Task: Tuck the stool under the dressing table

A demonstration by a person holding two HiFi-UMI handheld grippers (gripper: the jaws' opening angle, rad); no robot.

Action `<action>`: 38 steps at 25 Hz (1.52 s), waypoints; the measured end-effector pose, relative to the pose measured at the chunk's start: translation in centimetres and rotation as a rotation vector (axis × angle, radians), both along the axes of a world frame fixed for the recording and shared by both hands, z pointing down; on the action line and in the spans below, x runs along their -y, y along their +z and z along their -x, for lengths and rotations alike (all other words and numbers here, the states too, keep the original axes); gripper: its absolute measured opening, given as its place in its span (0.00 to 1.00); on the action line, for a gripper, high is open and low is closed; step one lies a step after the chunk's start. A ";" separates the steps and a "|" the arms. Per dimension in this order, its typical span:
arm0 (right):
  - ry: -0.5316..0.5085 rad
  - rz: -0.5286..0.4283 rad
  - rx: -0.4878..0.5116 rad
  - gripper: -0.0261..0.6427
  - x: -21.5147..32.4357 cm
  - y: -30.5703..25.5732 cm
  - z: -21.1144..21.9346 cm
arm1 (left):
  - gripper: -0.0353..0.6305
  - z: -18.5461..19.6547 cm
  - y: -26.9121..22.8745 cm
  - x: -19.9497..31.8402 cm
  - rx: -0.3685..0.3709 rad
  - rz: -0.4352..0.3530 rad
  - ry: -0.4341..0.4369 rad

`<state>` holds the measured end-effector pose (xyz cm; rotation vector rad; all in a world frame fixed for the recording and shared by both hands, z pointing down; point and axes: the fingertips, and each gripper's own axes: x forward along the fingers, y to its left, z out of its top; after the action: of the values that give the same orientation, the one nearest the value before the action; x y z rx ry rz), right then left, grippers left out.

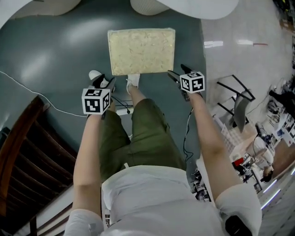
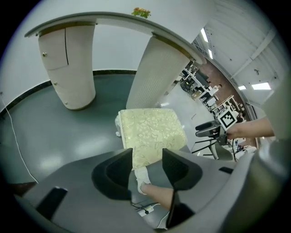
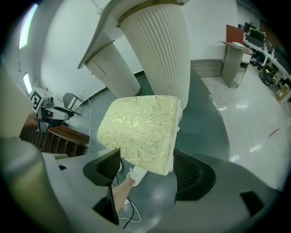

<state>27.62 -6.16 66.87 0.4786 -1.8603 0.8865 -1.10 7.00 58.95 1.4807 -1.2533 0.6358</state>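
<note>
The stool, with a square cream floral cushion, stands on the dark green floor in front of the white dressing table, whose curved top runs along the top of the head view. My left gripper hovers at the stool's near left corner and my right gripper at its near right corner. In the left gripper view the jaws stand open with the stool's near edge showing beyond them. In the right gripper view the gripper is open around the stool's near corner, pads apart from it.
The table rests on a fluted pedestal and a drawer pedestal behind the stool. The person's white shoe is just short of the stool. A white cable crosses the floor at left, beside brown wooden furniture. A black-framed chair stands at right.
</note>
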 end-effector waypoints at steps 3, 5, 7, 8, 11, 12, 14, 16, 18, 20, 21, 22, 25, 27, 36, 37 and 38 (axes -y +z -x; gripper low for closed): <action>0.016 0.005 -0.003 0.60 0.0 1.4 0.6 | 0.40 -0.6 2.3 -0.6 -0.025 0.035 0.017; 0.013 0.011 0.007 0.62 -0.2 2.3 1.1 | 0.44 -1.0 3.8 -1.1 -0.037 0.060 0.034; 0.001 0.011 0.021 0.64 -0.3 3.3 1.5 | 0.47 -1.4 5.5 -1.6 -0.039 0.083 0.050; -0.002 0.009 0.027 0.66 -0.4 3.9 1.5 | 0.49 -1.6 6.3 -1.8 -0.036 0.091 0.058; 0.024 0.023 0.052 0.70 -0.4 5.5 1.6 | 0.51 -1.8 8.8 -2.2 -0.022 0.105 0.082; 0.038 0.031 0.057 0.71 -0.4 6.0 1.6 | 0.52 -1.8 9.7 -2.3 -0.017 0.109 0.089; 0.059 0.045 0.060 0.71 -0.5 6.9 1.6 | 0.53 -1.8 11.5 -2.6 -0.015 0.117 0.098; 0.057 0.060 0.065 0.71 -0.6 7.5 1.8 | 0.53 -2.2 12.9 -2.8 -0.024 0.126 0.100; 0.048 0.067 0.064 0.71 -0.7 7.7 1.8 | 0.53 -2.5 13.5 -2.7 -0.024 0.137 0.105; 0.058 0.057 0.057 0.68 -0.5 7.7 1.7 | 0.53 -2.6 13.9 -2.6 -0.012 0.141 0.116; 0.066 0.050 0.055 0.68 -0.3 7.8 1.7 | 0.53 -2.6 14.1 -2.5 -0.004 0.140 0.120; 0.071 0.041 0.053 0.68 -0.2 7.9 1.8 | 0.53 -2.5 14.4 -2.3 0.003 0.138 0.121; 0.082 0.020 0.045 0.67 -0.2 7.8 1.8 | 0.50 -2.5 14.9 -1.6 0.007 0.128 0.123; 0.082 0.006 0.037 0.66 -0.2 7.5 1.8 | 0.48 -2.7 14.8 -1.3 0.001 0.127 0.155; 0.076 -0.003 0.010 0.61 -0.1 6.5 2.6 | 0.43 -2.3 13.7 -0.9 -0.016 0.090 0.226; 0.077 -0.002 0.011 0.61 -0.2 6.7 2.5 | 0.42 -2.4 13.8 -0.9 -0.008 0.093 0.222; 0.079 -0.002 0.015 0.61 -0.3 6.7 2.5 | 0.42 -2.5 13.9 -0.9 0.003 0.096 0.217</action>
<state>25.16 -5.88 73.59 0.5508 -1.8670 0.9435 1.37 7.87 72.85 1.5469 -1.0575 0.8303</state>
